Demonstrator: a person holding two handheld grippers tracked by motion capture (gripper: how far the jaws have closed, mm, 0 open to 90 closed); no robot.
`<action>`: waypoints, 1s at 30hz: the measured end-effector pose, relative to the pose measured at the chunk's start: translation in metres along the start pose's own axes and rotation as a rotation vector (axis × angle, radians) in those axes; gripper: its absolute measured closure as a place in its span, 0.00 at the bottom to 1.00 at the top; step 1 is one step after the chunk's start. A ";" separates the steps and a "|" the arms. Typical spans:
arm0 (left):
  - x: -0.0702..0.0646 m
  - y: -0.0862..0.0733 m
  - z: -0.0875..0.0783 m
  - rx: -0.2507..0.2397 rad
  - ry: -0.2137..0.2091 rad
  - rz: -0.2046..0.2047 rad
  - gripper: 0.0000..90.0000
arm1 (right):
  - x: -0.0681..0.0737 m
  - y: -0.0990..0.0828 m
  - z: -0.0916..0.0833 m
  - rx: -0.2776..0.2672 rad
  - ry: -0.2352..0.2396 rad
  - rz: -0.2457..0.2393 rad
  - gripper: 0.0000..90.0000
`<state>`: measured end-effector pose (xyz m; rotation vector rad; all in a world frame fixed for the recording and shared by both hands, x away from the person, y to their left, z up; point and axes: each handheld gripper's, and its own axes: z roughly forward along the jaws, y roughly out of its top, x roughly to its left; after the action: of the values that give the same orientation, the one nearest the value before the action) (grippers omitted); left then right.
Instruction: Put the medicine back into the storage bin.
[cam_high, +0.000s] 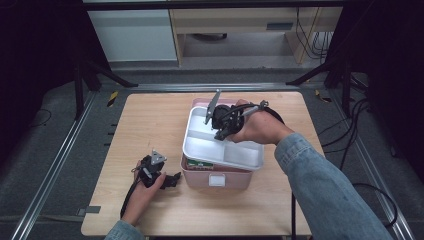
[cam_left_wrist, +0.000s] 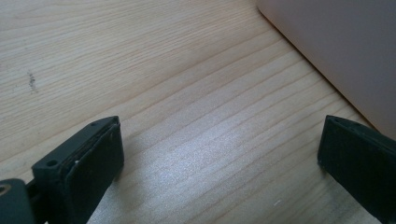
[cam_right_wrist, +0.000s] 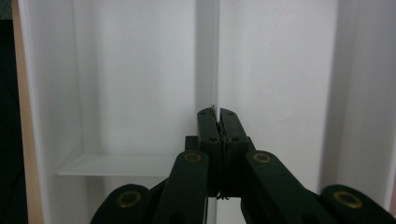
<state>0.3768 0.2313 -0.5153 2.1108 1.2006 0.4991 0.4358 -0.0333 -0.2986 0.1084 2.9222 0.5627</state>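
- Tray (cam_high: 200, 145), white, divided, frame centre, askew atop pink box (cam_high: 216, 179).
- Right tool (cam_right_wrist: 218, 113) clamped on tray's divider wall (cam_right_wrist: 207, 56).
- Left tool (cam_left_wrist: 219, 158) apart, resting on bench (cam_high: 150, 120), lower left.
- Risk: thin-wall pinch may slip, tipping tray.

You are working in a lab or recording rig, not a home. Your wooden table (cam_high: 150, 125) stands inside a frame of metal rails (cam_high: 55, 165) on grey carpet, with dark curtains at both sides. Beyond the table's far edge sit a wooden desk (cam_high: 250, 22) and hanging cables (cam_high: 307, 37).
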 end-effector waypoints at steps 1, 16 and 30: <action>0.000 0.000 0.000 0.000 0.000 0.000 0.00 | 0.001 0.001 0.002 0.003 0.002 -0.002 1.00; 0.000 0.000 0.000 0.001 0.000 0.002 0.00 | 0.004 0.007 0.025 0.035 0.036 -0.029 1.00; 0.000 0.000 0.000 -0.001 -0.001 0.001 0.00 | -0.001 0.008 0.049 0.081 0.054 -0.046 1.00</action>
<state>0.3768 0.2311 -0.5154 2.1108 1.1979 0.4990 0.4461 -0.0085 -0.3406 0.0355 2.9919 0.4474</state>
